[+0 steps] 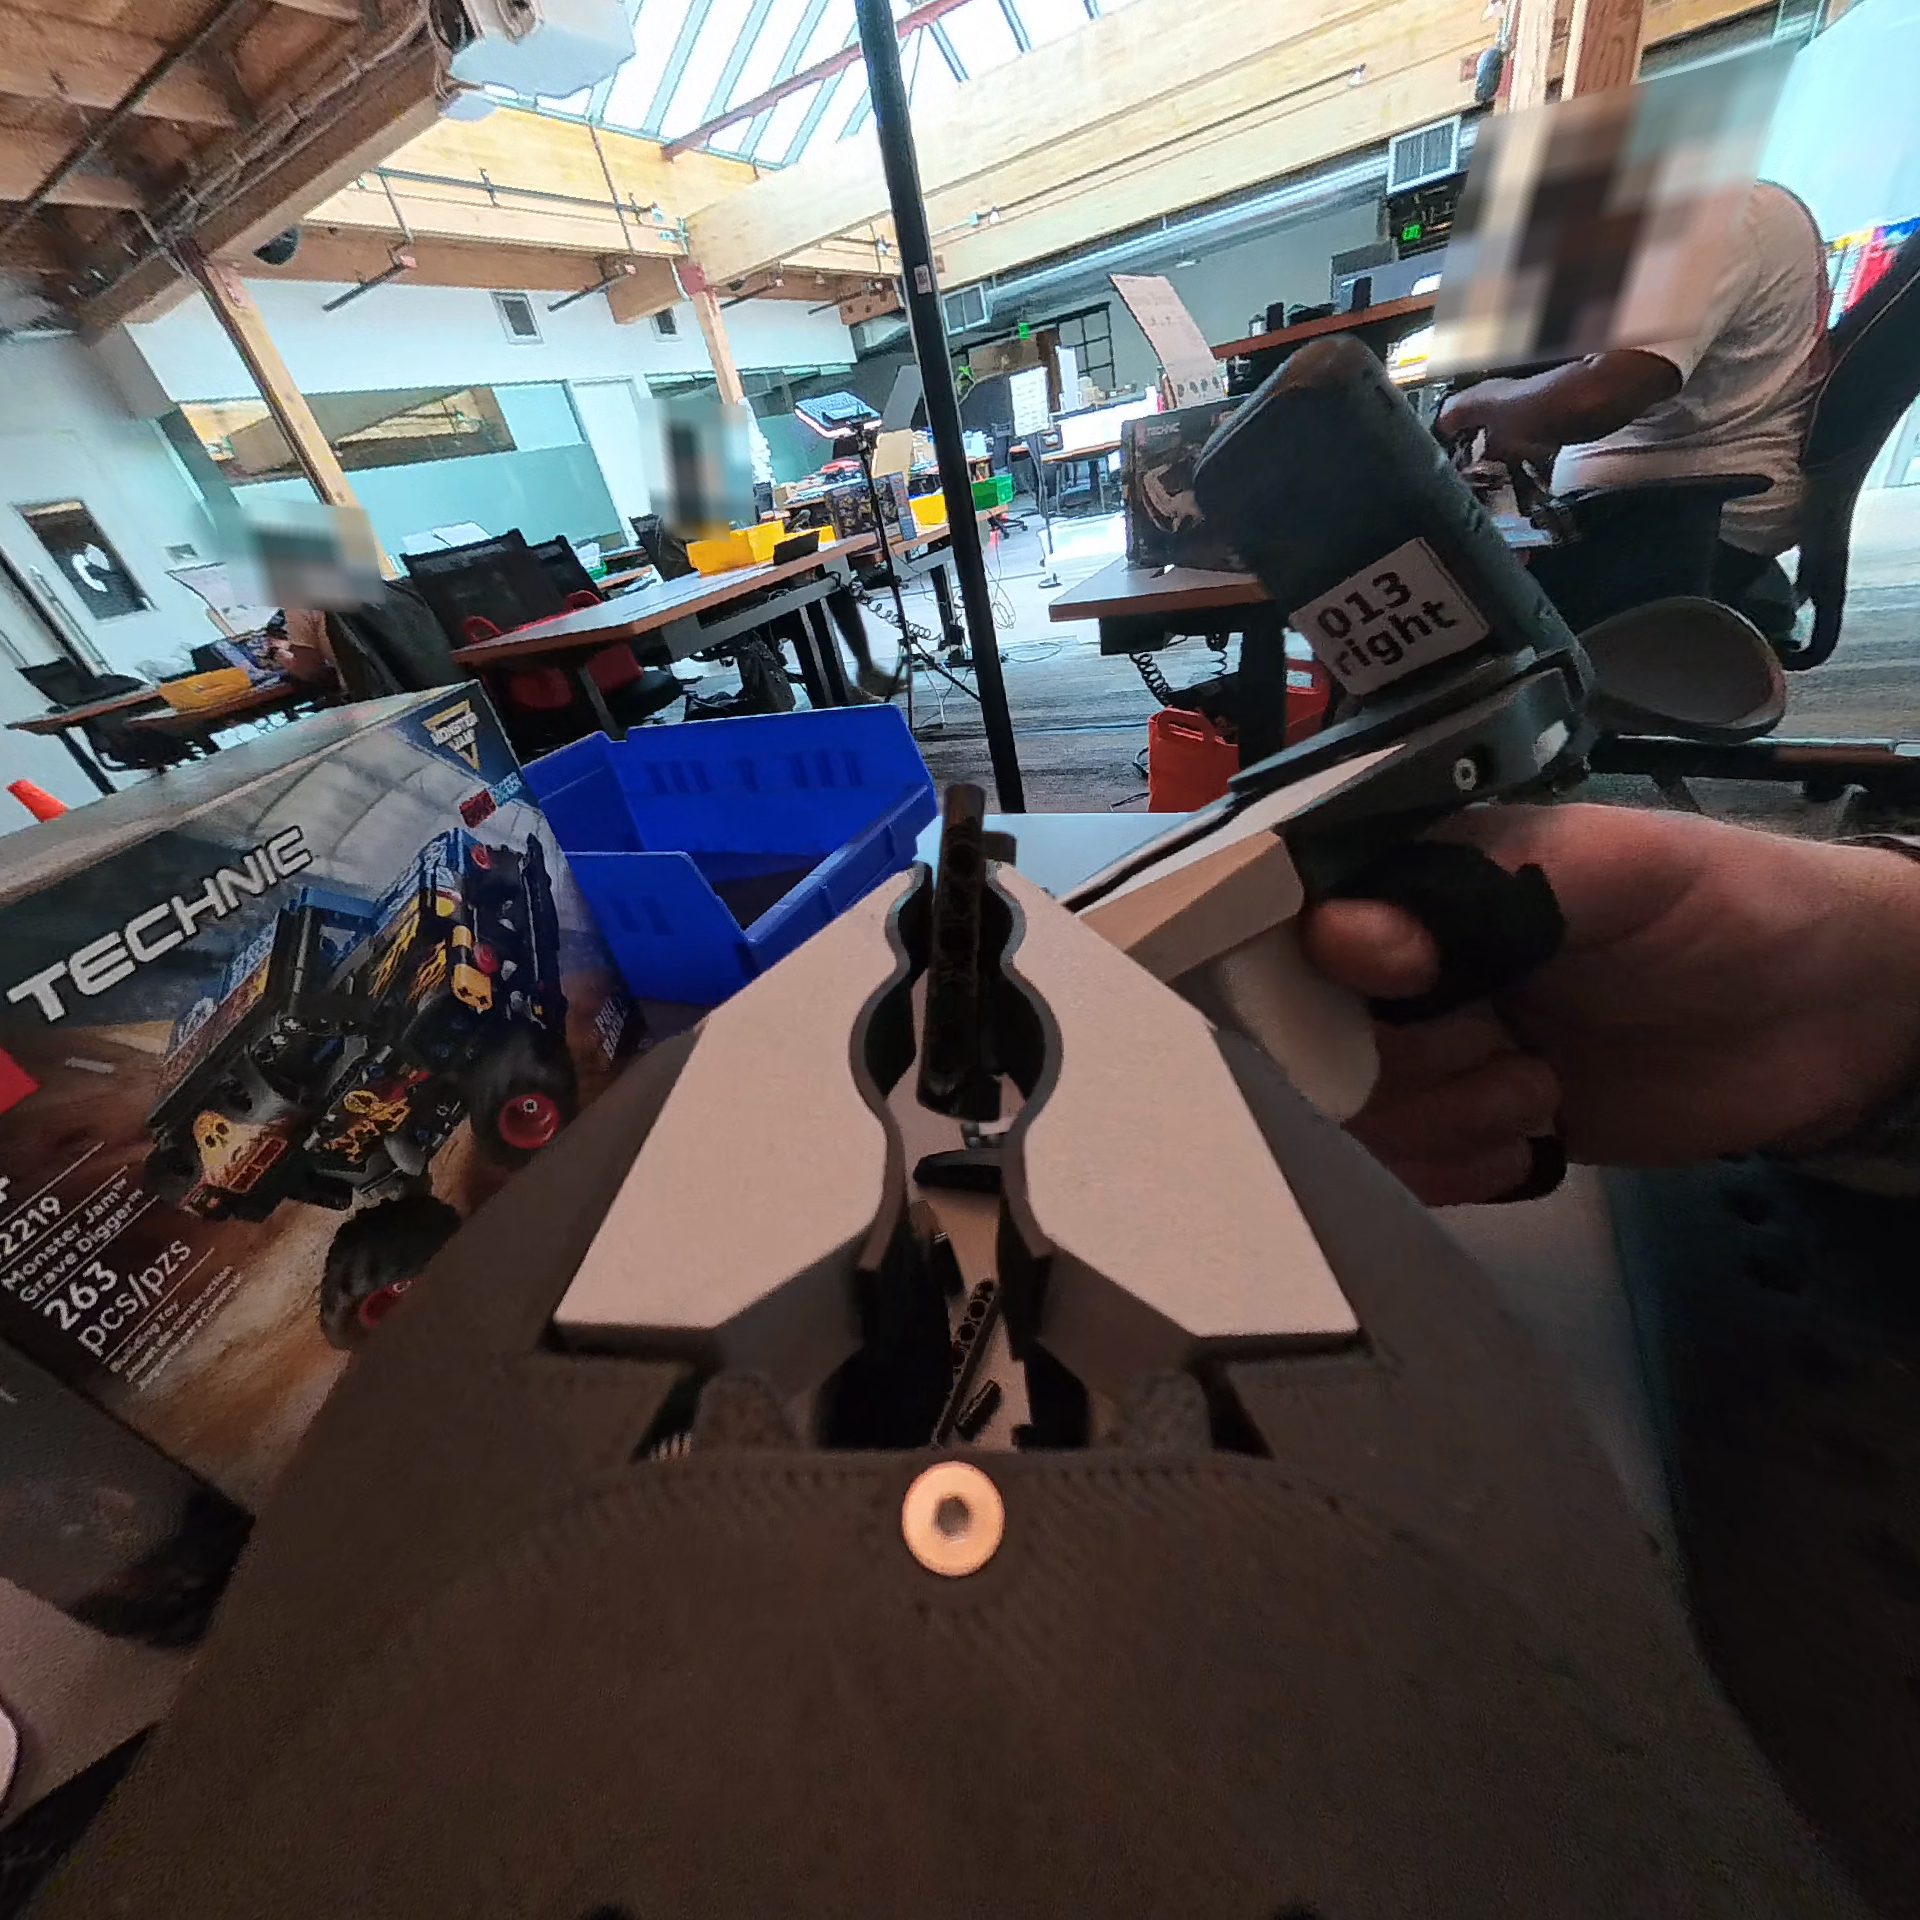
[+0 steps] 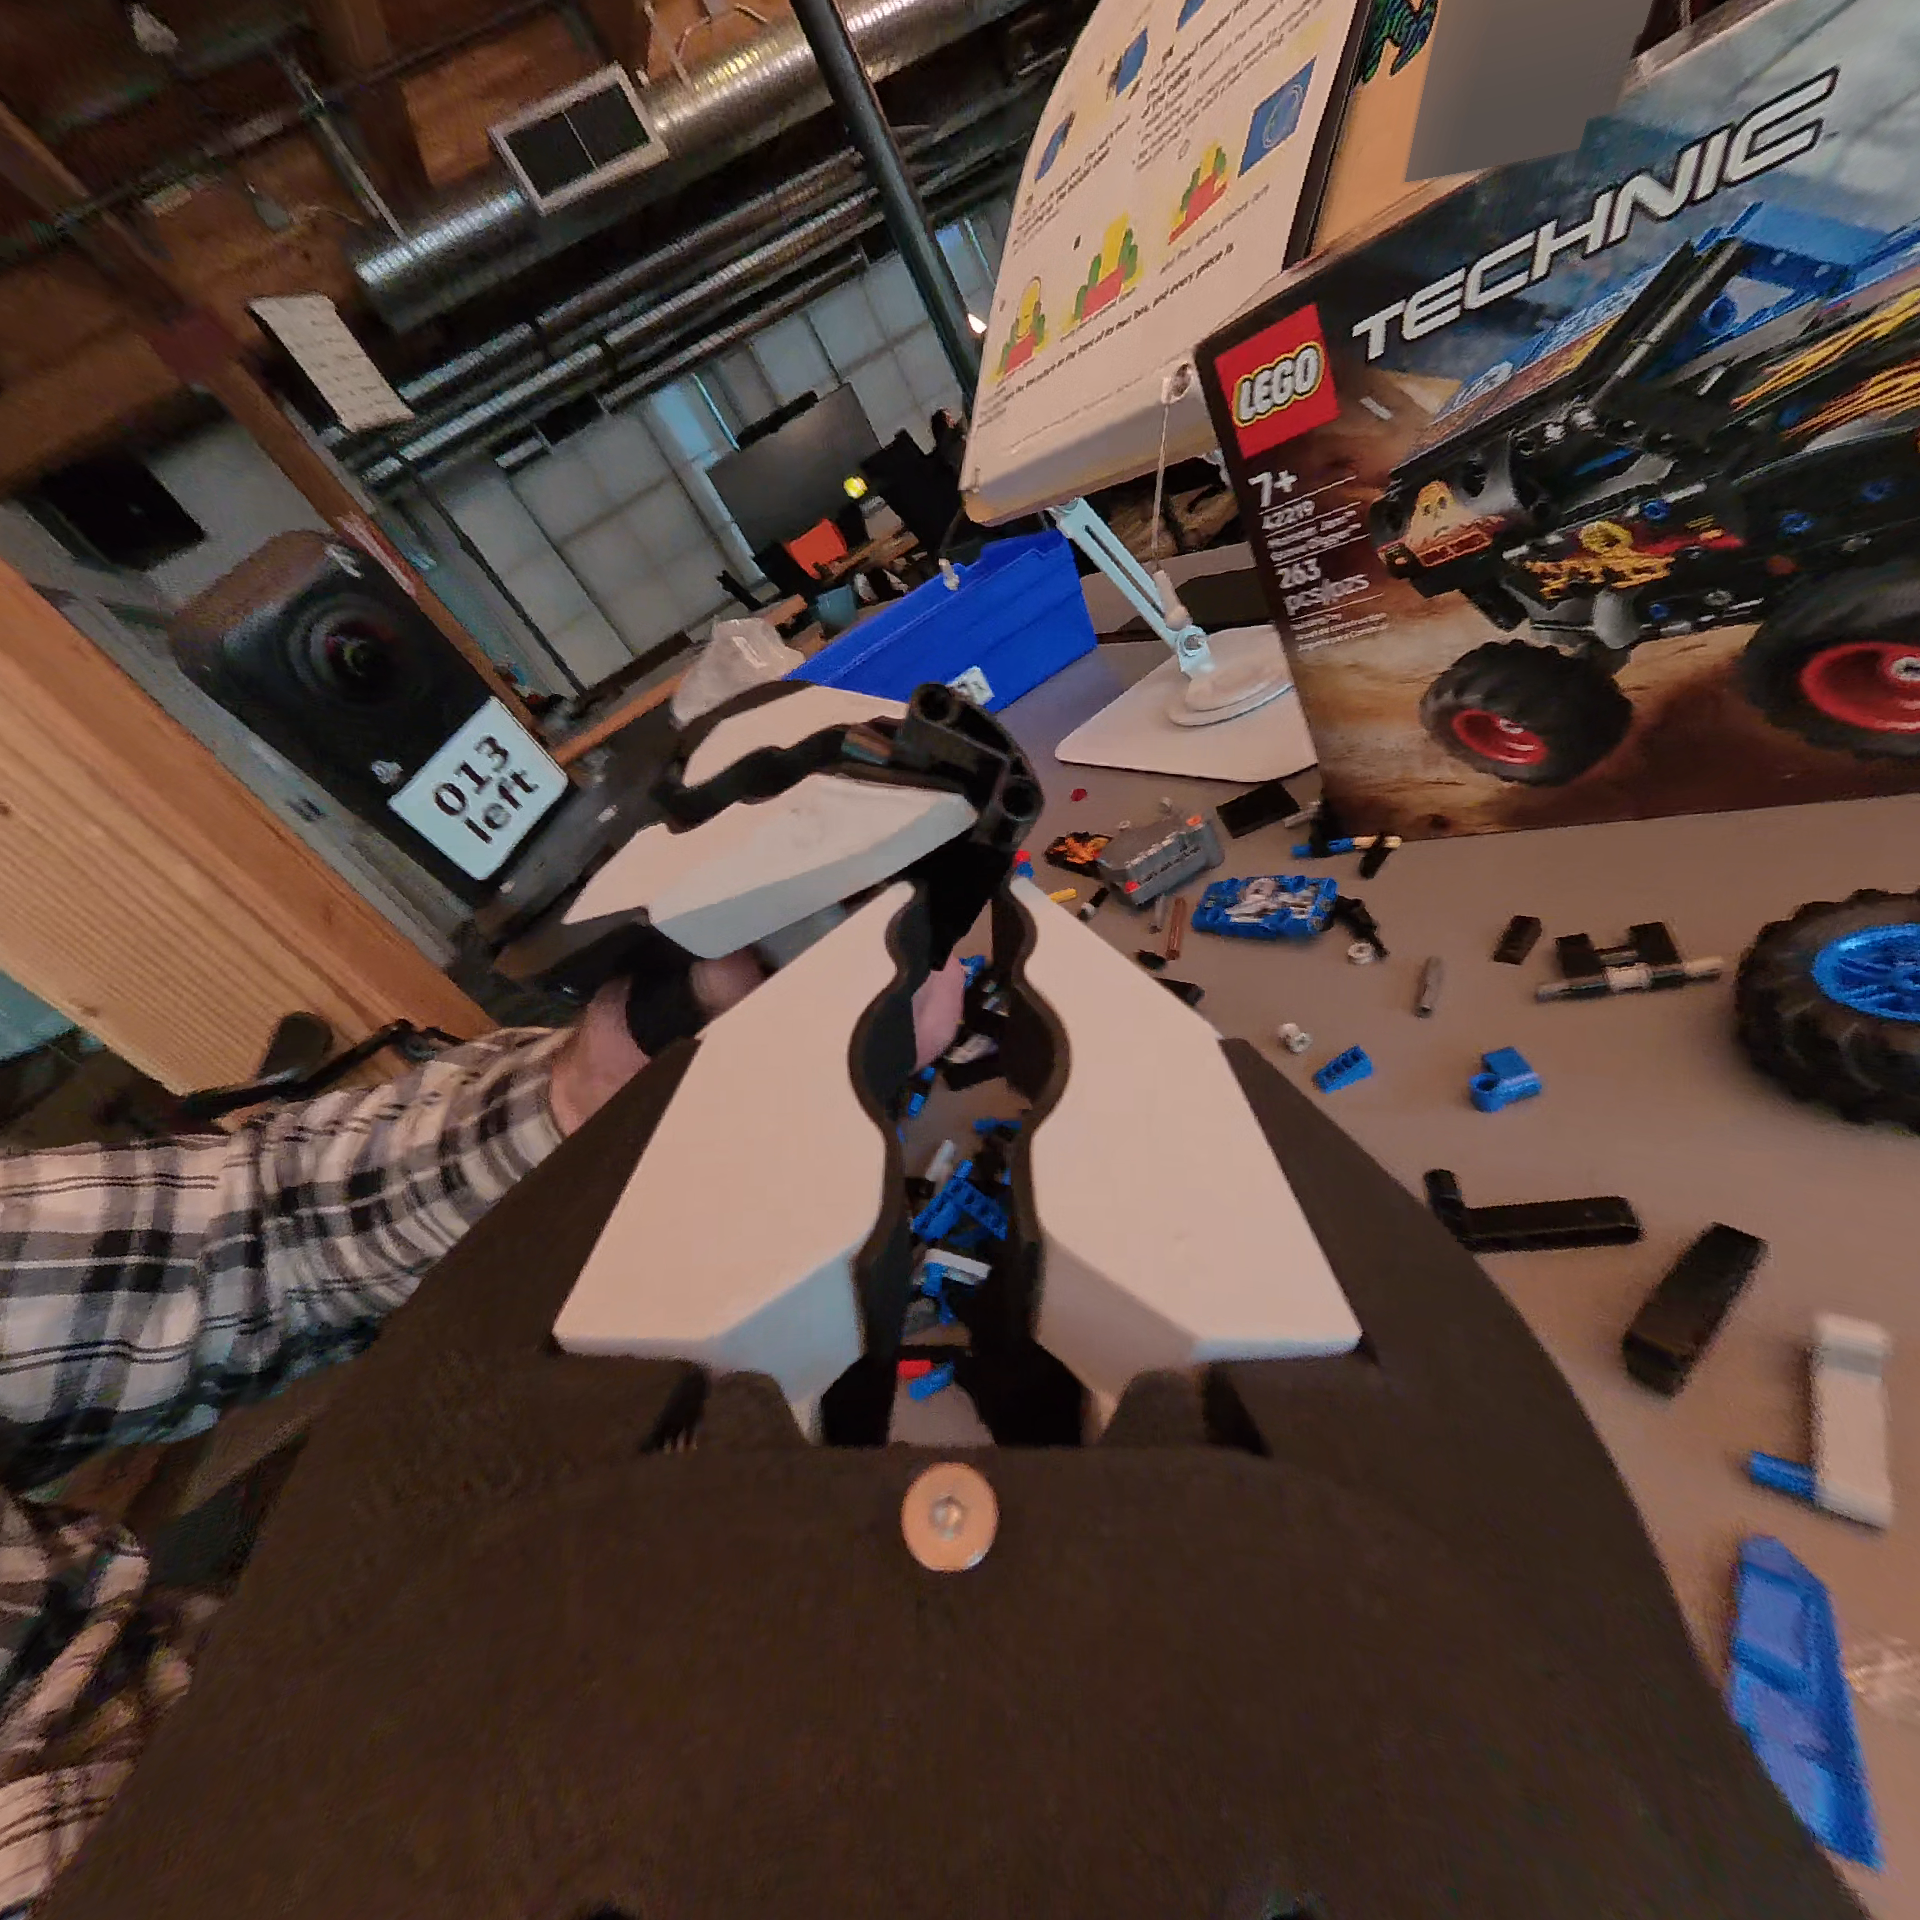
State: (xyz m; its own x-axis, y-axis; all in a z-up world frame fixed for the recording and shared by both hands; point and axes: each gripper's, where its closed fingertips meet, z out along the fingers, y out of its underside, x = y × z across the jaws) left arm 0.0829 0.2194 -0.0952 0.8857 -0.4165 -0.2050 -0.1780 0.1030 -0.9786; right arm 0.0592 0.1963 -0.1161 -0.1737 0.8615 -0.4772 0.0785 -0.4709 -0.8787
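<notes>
Grey tabletop, loose toy bricks scattered.
Toy-set box and white stand base toward far edge, blue bin beyond; blue-rimmed tyre at right edge; black beams, blue pieces between.

Left wrist view: bright daylight from skylights at top centre, slightly blown out. Right wrist view: dimmer, warmer, ceiling dark. Both show strong fisheye bending at edges; lower right bench parts motion-blurred.
</notes>
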